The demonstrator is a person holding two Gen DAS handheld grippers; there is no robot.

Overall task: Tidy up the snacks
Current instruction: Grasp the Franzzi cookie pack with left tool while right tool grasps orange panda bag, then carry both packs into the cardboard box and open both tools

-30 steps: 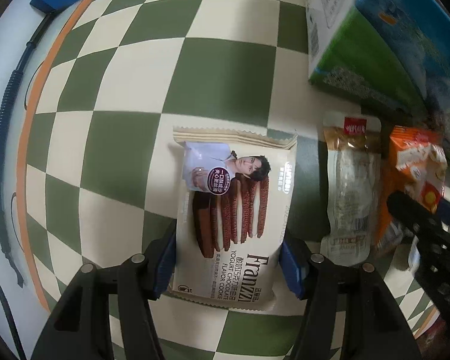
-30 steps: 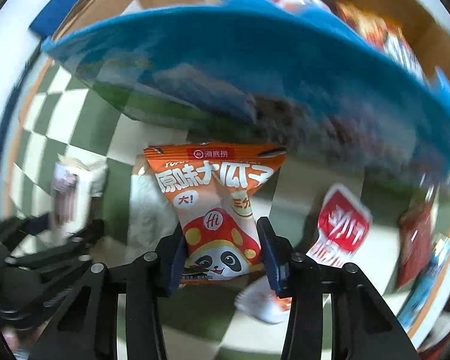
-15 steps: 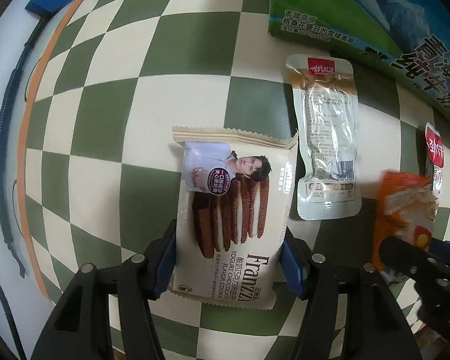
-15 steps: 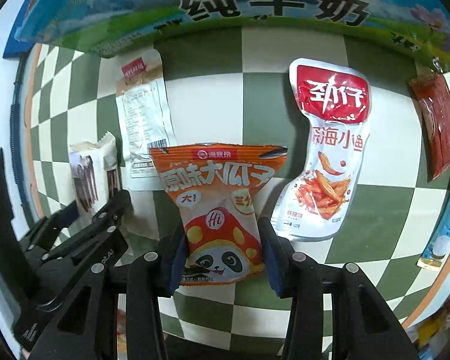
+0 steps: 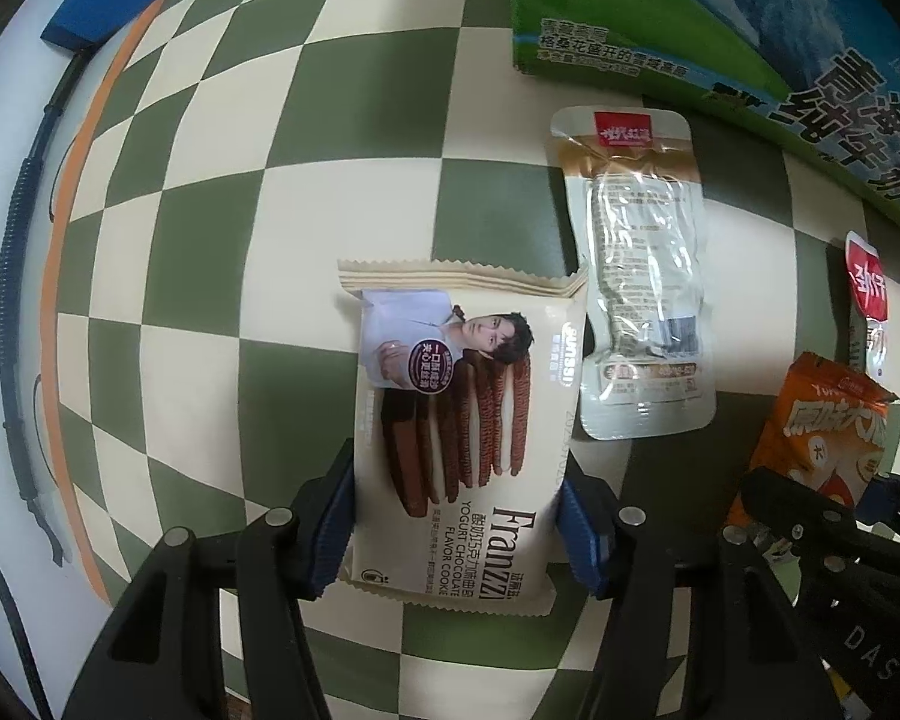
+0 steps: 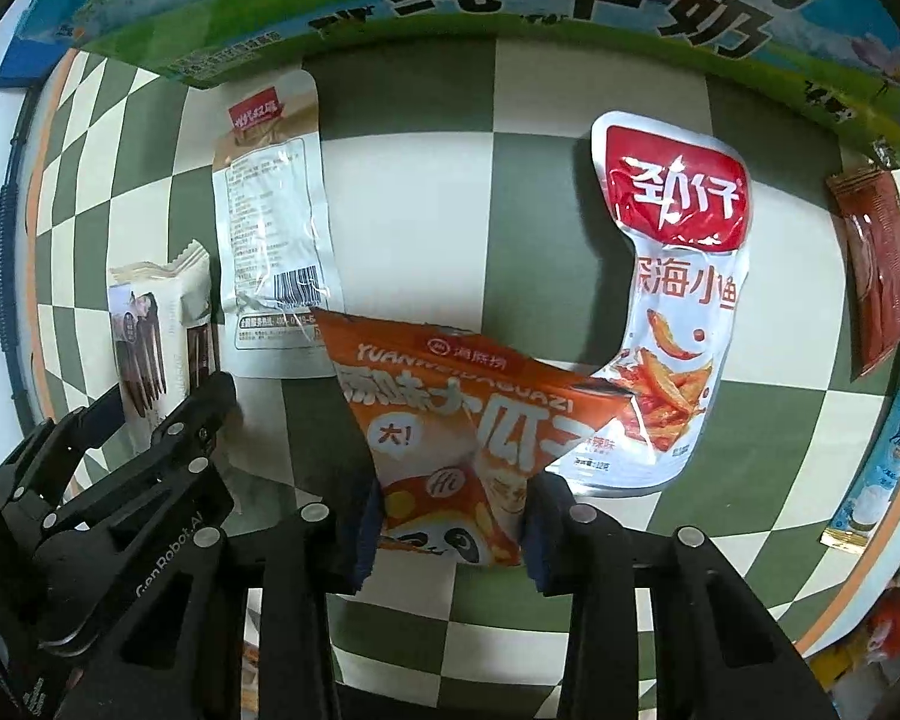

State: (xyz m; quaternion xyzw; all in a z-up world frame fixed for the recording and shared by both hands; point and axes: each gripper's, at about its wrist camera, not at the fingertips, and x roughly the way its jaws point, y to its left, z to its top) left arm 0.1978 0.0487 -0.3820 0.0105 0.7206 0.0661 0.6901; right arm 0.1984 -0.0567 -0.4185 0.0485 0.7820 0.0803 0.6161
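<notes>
Evidently both tongs grip light, crinkly packs just before the milk carton (image 6: 510,6) — left gripper (image 5: 456,531) squeezes the cookie pack (image 5: 456,420), while the right gripper (image 6: 450,519), jaws just narrowing, creases the orange seed bag (image 6: 450,438) — best held low across the sides.

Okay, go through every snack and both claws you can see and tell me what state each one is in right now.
Cookie pack: clamped in left claw.
Orange seed bag: pinched and creased in right claw, whose jaws have just been closing.
Clear pouch: flat on tablecloth, sealed.
Fish snack pouch: flat, curled.
Red sachet: lying flat.
Milk carton box: standing behind the snacks.
</notes>
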